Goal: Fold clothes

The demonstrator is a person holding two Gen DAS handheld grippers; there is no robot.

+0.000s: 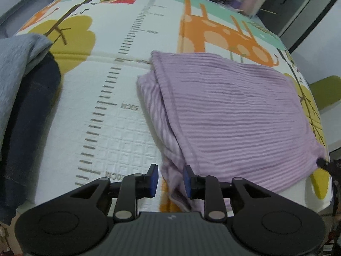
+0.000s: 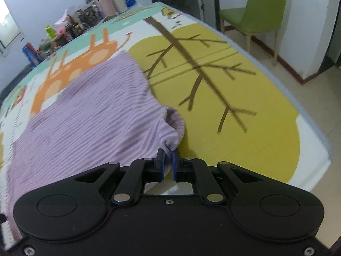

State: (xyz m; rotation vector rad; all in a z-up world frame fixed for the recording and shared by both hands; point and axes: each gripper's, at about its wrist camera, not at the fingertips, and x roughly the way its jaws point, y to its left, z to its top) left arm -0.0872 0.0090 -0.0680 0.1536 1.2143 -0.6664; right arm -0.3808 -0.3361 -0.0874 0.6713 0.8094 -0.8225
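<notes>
A lilac ribbed garment (image 1: 230,115) lies folded on the printed play mat (image 1: 102,115). My left gripper (image 1: 171,181) is open at its near left corner, and a fold of the cloth hangs between the blue pads without being pinched. In the right wrist view the same lilac garment (image 2: 89,115) spreads to the left, and my right gripper (image 2: 168,160) is shut on its bunched near right corner. The tip of the right gripper shows at the cloth's right edge in the left wrist view (image 1: 324,163).
A grey cloth (image 1: 19,49) and a dark navy garment (image 1: 27,123) are piled at the mat's left edge. Bottles, jars and toys (image 2: 89,12) crowd the far end. A green chair (image 2: 257,10) stands off the right side. The mat's near edge (image 2: 309,140) drops to the floor.
</notes>
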